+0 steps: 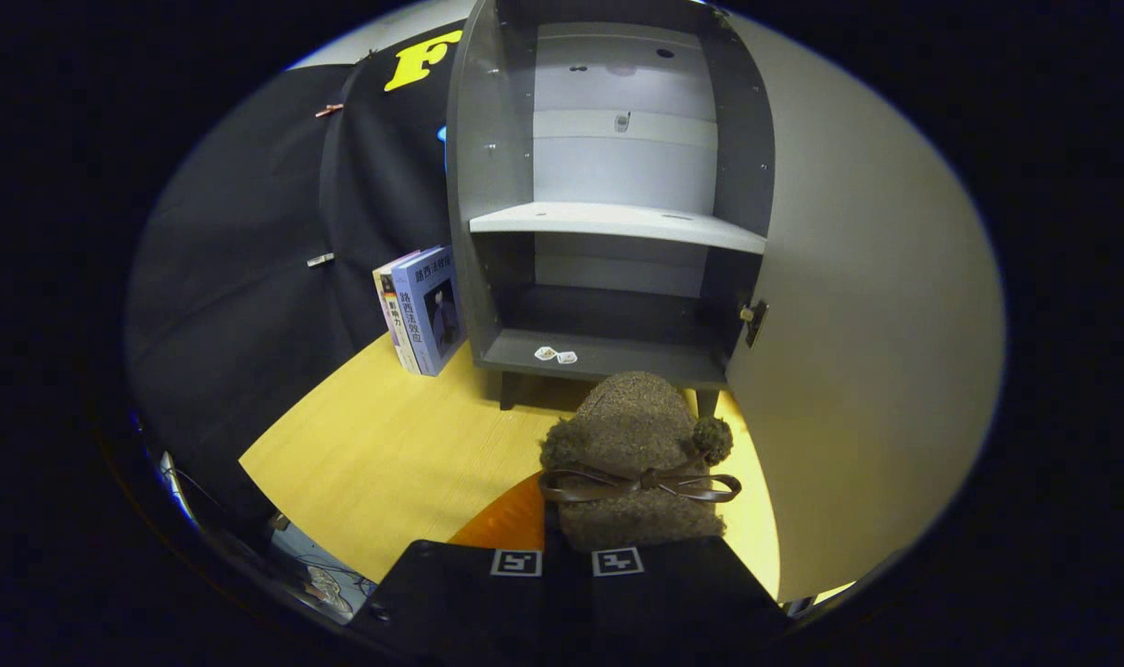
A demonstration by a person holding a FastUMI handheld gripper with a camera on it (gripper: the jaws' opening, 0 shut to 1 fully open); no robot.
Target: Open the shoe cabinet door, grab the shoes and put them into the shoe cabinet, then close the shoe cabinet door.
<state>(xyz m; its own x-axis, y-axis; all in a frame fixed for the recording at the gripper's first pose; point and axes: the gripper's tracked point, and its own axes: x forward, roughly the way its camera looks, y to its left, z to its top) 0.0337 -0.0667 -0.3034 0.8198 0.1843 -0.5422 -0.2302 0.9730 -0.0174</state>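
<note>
Shoe (637, 463), brown fuzzy, bow and pom-poms, sits between my gripper (566, 562) fingers, jaws narrow, apparently clamped on heel. Just beyond toe: shoe cabinet (617, 222), door (858, 352) swung open right, lower shelf bare save two small tags (556, 355). Books (423, 310) lean left of cabinet on yellow table (385, 463).

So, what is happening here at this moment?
A person's hand-held gripper holds a brown fuzzy shoe with a bow, both fingers shut on it. The shoe is just ahead of the fingers, above the yellow table. Beyond it, the grey shoe cabinet stands with its door swung open, its lower compartment holding two small tags. Some books lean beside the cabinet.
</note>
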